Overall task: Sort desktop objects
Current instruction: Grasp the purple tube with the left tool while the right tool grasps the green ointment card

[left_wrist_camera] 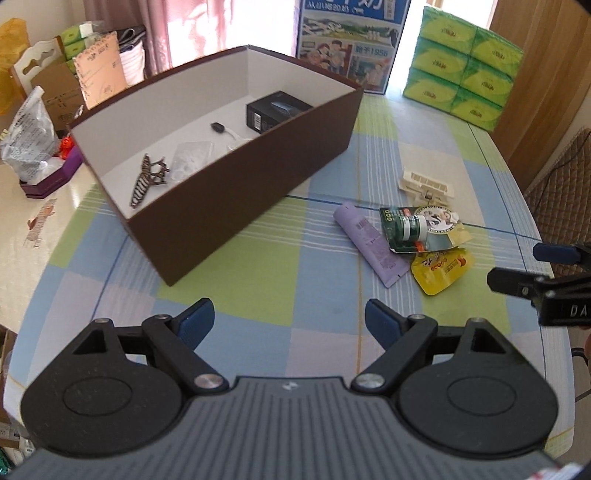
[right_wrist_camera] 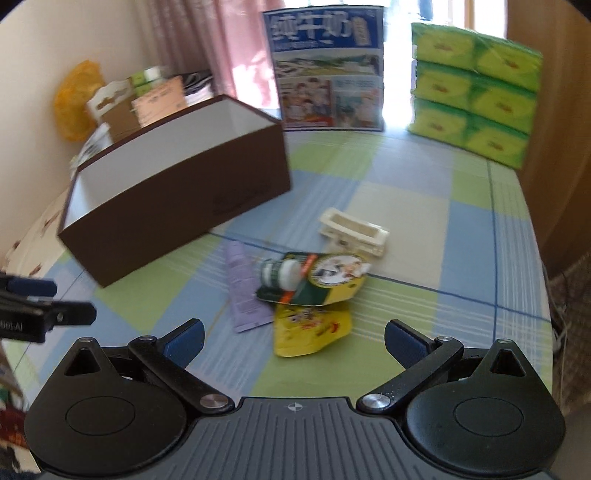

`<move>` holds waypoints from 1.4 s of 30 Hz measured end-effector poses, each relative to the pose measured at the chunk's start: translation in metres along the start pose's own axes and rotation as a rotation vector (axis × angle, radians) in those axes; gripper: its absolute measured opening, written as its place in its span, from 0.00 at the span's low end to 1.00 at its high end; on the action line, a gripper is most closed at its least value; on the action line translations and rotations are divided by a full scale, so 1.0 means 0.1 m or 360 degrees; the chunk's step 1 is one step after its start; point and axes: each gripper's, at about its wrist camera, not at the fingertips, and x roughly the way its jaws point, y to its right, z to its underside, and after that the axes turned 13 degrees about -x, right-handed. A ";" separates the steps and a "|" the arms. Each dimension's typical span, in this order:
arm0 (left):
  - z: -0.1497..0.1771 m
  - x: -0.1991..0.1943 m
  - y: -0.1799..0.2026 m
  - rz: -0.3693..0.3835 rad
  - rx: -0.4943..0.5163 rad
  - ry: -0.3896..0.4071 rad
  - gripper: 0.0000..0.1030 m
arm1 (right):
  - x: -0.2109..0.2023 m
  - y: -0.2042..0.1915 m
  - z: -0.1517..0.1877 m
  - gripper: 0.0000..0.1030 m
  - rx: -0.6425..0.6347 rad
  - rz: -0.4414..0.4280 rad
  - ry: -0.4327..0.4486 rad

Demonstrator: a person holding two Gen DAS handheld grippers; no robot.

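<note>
Both claws, left claw and right claw, spread apart, empty. Purple tube flat on bench; long axis diagonal, crimped end toward the near edge, beside brown box.

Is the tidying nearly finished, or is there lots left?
About halfway. The brown box already holds a hair clip and a black carton. Both grippers are open and empty. The purple tube, green packet, yellow pouch and white clip wait outside.

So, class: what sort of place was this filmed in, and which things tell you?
Probably a home dining or living room: a table under a checked tablecloth, stacked green tissue packs, pink curtains and a milk carton box.
</note>
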 end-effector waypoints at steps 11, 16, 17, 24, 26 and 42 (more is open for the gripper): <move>-0.19 0.47 0.24 0.0054 0.0092 -0.0078 0.80 | 0.22 0.24 -0.02 0.75 0.0124 0.0110 -0.0031; -0.28 0.67 0.37 0.0074 0.0158 -0.0094 0.80 | 0.38 0.40 -0.03 0.46 0.0302 0.0082 -0.0044; -0.29 0.71 0.39 0.0077 0.0169 -0.0100 0.80 | 0.40 0.43 -0.04 0.41 0.0349 0.0071 -0.0048; -0.39 0.96 0.47 0.0089 0.0220 -0.0145 0.80 | 0.59 0.65 -0.02 0.20 0.0641 0.0013 -0.0046; -0.41 1.02 0.48 0.0097 0.0223 -0.0157 0.80 | 0.63 0.66 -0.03 0.10 0.0653 0.0021 -0.0053; -0.51 1.41 0.73 0.0122 0.0242 -0.0204 0.80 | 0.65 1.14 0.19 0.01 0.0715 0.0336 -0.0135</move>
